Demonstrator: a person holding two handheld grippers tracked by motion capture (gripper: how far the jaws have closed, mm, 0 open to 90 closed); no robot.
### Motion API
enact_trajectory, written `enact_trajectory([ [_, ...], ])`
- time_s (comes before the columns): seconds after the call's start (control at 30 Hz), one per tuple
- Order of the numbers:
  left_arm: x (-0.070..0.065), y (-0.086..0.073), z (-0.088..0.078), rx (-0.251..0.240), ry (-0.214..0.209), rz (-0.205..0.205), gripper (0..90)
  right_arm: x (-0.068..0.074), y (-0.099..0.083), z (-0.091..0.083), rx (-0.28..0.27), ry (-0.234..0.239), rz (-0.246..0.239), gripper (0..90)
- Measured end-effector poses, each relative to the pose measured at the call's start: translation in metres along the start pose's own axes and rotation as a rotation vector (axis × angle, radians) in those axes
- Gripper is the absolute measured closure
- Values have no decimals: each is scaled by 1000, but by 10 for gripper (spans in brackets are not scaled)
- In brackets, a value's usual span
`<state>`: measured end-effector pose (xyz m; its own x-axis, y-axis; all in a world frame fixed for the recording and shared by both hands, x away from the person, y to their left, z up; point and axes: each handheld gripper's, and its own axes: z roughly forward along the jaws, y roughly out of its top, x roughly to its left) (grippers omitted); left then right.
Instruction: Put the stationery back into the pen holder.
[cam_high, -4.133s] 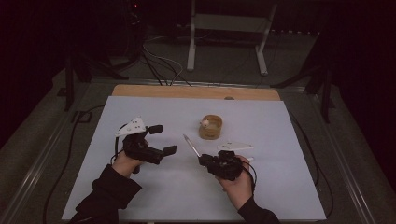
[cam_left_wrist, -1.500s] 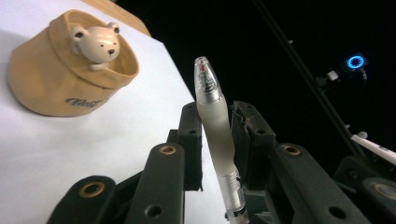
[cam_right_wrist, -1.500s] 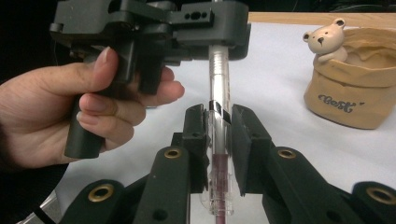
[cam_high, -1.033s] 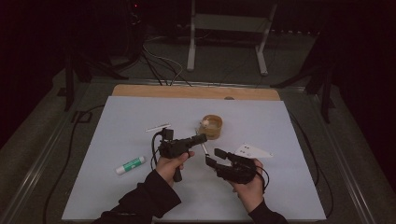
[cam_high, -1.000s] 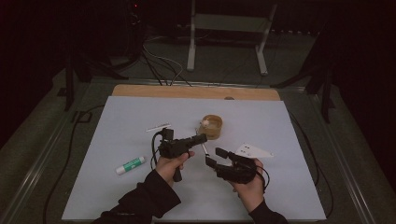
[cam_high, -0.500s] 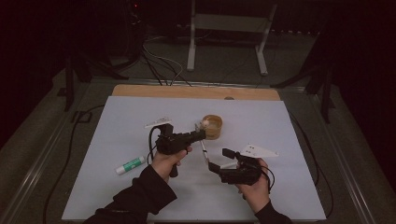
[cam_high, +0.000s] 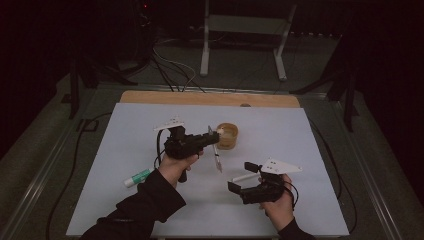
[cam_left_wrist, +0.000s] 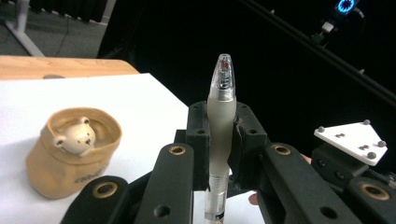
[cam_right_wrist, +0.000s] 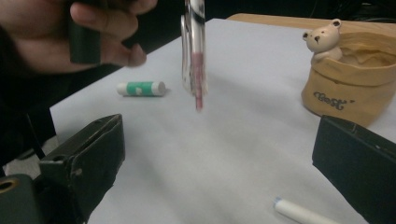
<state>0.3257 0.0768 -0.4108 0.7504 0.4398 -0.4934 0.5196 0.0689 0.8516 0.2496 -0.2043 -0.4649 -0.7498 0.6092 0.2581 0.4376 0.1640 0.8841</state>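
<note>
My left gripper (cam_high: 214, 135) is shut on a clear pen (cam_high: 216, 156) with a red refill, held above the white table mat beside the tan pot. In the left gripper view the pen (cam_left_wrist: 220, 112) stands upright between the pads of that gripper (cam_left_wrist: 220, 140). My right gripper (cam_high: 244, 178) rests low at the front right; its jaws have just been opening and now stand wide apart. A white stick (cam_high: 249, 175) lies on the mat between them, touched by neither pad. In the right gripper view the stick (cam_right_wrist: 303, 213) lies near the right jaw of the gripper (cam_right_wrist: 219, 177).
A tan pot (cam_high: 226, 136) with a small bear figure (cam_left_wrist: 77, 136) stands mid-table. A green and white glue stick (cam_high: 138, 177) lies at the left. The white mat (cam_high: 300, 130) covers the table, with a wooden edge (cam_high: 200, 98) at the back.
The left gripper has risen a little with the pen. The right gripper's jaws have spread apart, and that hand has drifted slightly toward the front right.
</note>
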Motion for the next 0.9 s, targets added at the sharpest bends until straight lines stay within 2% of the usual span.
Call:
enact_trajectory([
  [0.03,0,0,0,0,0,0,808,0,0,0,0,0,0,23],
  [0.07,-1,3,0,3,10,29,808,0,-1,-1,0,0,-8,23],
  [0.1,-1,4,0,3,10,35,808,0,-2,-2,1,0,-24,21],
  [0.27,-3,11,3,8,20,91,808,1,-4,-4,-6,-9,-41,18],
  [0.5,-7,22,9,9,35,178,808,3,-6,-3,0,4,-59,18],
  [0.9,-4,36,21,8,54,246,807,4,-7,-3,-16,9,-76,18],
])
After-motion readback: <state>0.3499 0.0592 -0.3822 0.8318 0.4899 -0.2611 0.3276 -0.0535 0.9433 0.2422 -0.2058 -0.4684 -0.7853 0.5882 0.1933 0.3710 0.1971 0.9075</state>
